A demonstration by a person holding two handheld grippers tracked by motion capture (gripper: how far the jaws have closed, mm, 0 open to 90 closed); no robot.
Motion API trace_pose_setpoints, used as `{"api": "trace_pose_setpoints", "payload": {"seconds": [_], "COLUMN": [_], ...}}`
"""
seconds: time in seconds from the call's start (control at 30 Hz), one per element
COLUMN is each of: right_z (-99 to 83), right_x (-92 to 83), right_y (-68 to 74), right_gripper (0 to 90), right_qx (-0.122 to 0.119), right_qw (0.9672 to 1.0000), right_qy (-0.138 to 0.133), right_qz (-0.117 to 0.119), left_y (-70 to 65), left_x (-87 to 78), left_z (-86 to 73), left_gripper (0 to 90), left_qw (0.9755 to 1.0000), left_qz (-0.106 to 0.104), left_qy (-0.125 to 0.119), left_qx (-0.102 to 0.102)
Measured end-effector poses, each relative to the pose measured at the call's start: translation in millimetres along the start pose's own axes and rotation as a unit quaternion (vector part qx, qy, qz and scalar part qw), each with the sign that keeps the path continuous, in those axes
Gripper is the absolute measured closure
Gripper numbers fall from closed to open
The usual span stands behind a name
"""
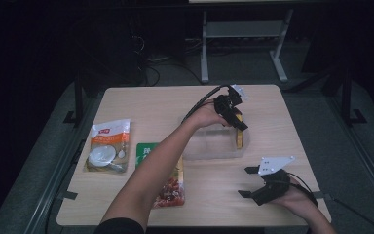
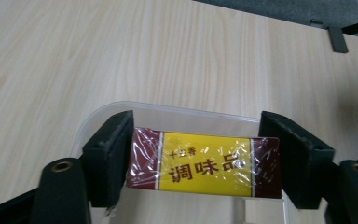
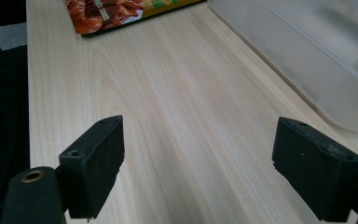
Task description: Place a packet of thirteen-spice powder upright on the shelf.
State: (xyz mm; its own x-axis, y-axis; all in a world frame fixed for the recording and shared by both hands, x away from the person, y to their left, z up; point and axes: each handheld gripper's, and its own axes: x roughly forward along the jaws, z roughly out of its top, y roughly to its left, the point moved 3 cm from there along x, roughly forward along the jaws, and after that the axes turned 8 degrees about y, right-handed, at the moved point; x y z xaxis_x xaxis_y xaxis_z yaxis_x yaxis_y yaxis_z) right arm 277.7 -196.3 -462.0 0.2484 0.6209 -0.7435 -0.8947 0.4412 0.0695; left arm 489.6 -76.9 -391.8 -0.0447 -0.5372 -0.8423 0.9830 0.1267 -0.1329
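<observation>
A yellow and maroon seasoning box (image 2: 205, 163) wrapped in film sits between the pads of my left gripper (image 2: 198, 154), and both pads touch its ends. From above, the box (image 1: 240, 138) stands upright at the right end of a clear plastic container (image 1: 207, 146), with the left gripper (image 1: 238, 126) pointing down on it. The container's rounded rim (image 2: 121, 105) curves just behind the jaws. My right gripper (image 1: 247, 181) rests near the table's front right edge, open with nothing in it. In its own view the right gripper (image 3: 198, 154) has bare wood between its jaws.
A white and orange snack packet (image 1: 108, 146) lies at the table's left. A green and red packet (image 1: 170, 187) lies partly under the left forearm, and its corner (image 3: 107, 11) is ahead of the right gripper. The container wall (image 3: 307, 56) stands at that gripper's right.
</observation>
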Motion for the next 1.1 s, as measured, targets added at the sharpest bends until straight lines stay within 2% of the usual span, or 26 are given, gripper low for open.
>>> {"api": "trace_pose_setpoints", "payload": {"seconds": [0.17, 0.43, 0.5, 0.67, 0.73, 0.87, 0.9, 1.1], "right_z": [-0.7, -1.4, -1.4, -0.6, 1.0, 1.7, 1.7, 0.9], "right_x": [-0.8, -1.6, -1.1, 0.1, 1.7, 5.5, 5.5, 5.2], "right_y": [-0.2, -1.6, -1.4, -2.6, -3.2, -3.8, -3.8, -5.7], "right_gripper": [16.3, 15.5, 15.3, 14.5, 14.4, 14.2, 14.2, 14.2], "right_qx": [-0.002, 0.001, 0.002, 0.004, 0.002, -0.001, -0.001, 0.008], "right_qw": [1.0, 1.0, 1.0, 1.0, 1.0, 1.0, 1.0, 1.0], "right_qy": [-0.002, -0.005, -0.005, -0.006, -0.007, 0.0, 0.0, -0.001], "right_qz": [-0.002, -0.003, -0.001, 0.001, 0.004, 0.008, 0.008, 0.003], "left_y": [-4.9, -12.9, -15.8, -22.2, -25.6, -34.8, -34.8, -48.9], "left_x": [-9.4, -43.6, -51.9, -74.0, -82.3, -95.0, -95.0, -107.5], "left_z": [0.8, -3.1, -5.6, -17.9, -24.8, -40.3, -40.3, -63.9], "left_gripper": [22.5, 19.3, 19.1, 18.9, 18.9, 18.9, 18.9, 18.9], "left_qw": [1.0, 0.9995, 0.9994, 0.9991, 0.9989, 0.9989, 0.9989, 0.9983], "left_qz": [0.005, 0.007, 0.011, 0.025, 0.028, 0.038, 0.038, 0.047], "left_qy": [-0.003, -0.031, -0.032, -0.033, -0.036, -0.026, -0.026, -0.035], "left_qx": [0.005, 0.004, 0.008, 0.011, 0.006, 0.009, 0.009, 0.0]}}
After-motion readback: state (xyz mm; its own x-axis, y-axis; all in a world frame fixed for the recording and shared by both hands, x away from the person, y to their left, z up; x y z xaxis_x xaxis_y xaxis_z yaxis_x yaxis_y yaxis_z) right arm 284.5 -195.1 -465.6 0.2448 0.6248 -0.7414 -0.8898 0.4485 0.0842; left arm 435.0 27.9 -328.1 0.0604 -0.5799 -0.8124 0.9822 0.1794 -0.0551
